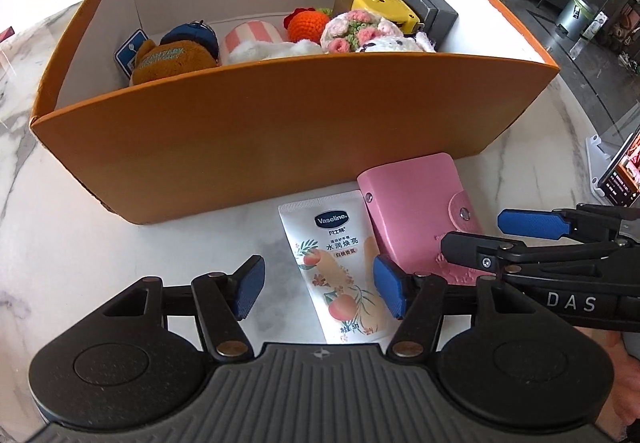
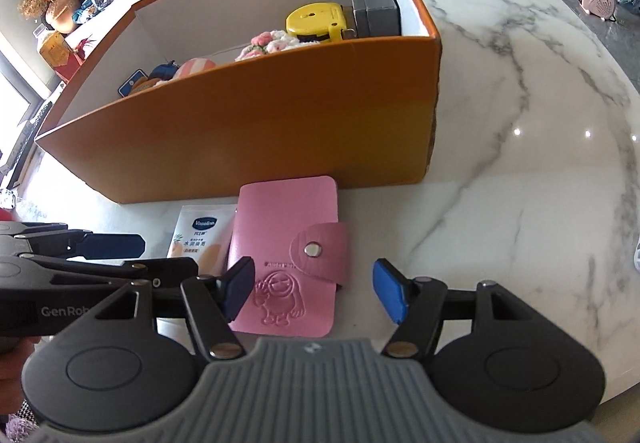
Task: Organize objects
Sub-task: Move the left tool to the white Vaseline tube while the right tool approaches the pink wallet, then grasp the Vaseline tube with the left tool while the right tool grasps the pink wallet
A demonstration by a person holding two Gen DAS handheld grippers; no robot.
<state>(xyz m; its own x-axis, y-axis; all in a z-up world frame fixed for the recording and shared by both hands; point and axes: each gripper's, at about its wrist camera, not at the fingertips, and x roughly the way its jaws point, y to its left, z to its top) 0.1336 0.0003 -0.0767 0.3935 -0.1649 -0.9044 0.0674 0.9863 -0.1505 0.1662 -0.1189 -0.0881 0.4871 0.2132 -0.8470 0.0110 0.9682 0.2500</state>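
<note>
Vaseline tube [image 1: 340, 275] lies flat on the marble bench [image 2: 520, 163], touching the pink card wallet [image 2: 288, 255] beside it, both just in front of the orange box [image 1: 280, 139] of soft toys. Left tongs [image 1: 320, 283] hang released astride the tube; right tongs [image 2: 314, 293] gape released over the wallet.

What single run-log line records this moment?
left gripper: open over Vaseline tube | right gripper: open over pink card holder | orange box: partly filled
</note>
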